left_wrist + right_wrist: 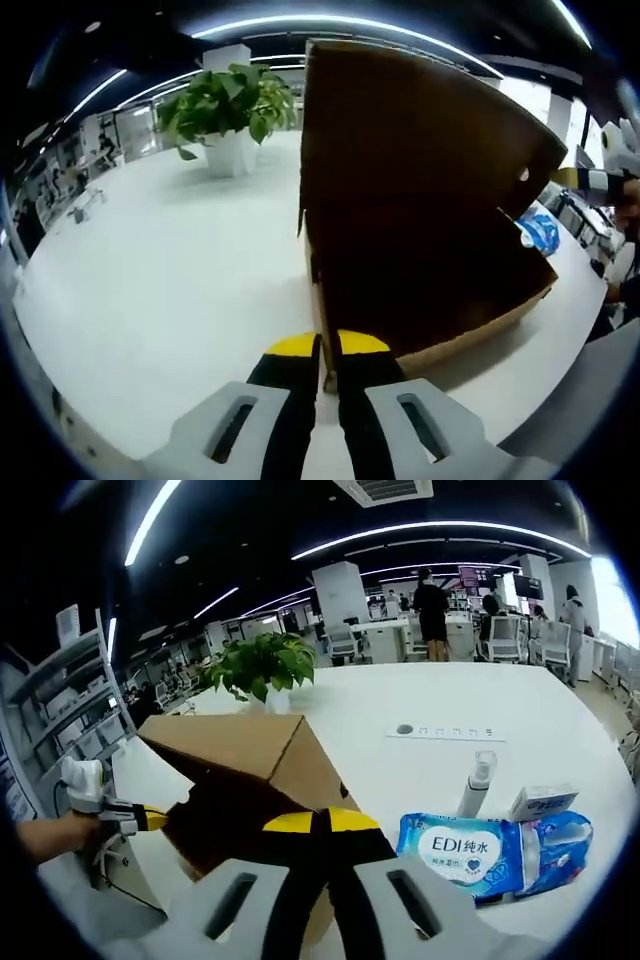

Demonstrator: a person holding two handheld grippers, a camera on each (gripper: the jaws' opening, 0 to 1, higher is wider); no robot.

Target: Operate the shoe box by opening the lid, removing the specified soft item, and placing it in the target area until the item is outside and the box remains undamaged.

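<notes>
The left hand-held gripper [328, 368] has its yellow-tipped jaws drawn narrow, almost together, with the lower cardboard edge of the shoe box [420, 220] running into the slit between them; it looks pinched on that edge, though the contact itself is hidden by the tips. The right hand-held gripper [320, 832] also shows its jaws close together, pressed at the near corner of the box [250, 770]; whether it grips cardboard or merely rests against it cannot be told.

The box stands on the white counter [160, 270], its lid swung up so the dark inside faces the left gripper view. No soft item can be made out inside the box. In the right gripper view a blue-and-white soft pack [462, 852] lies on the counter near its right edge, just beside the box, with a slim spray bottle [476, 780] and a small carton [542, 802] behind it. A potted plant [262, 670] sits toward the far side.

The main risk, as I judge it, is the cardboard: narrow jaws on a thin edge can crease or tear it if the lid is levered further or the two hand-held grippers pull against each other. A raised lid can also fall shut once released. The light box could slide and knock the bottle over.
</notes>
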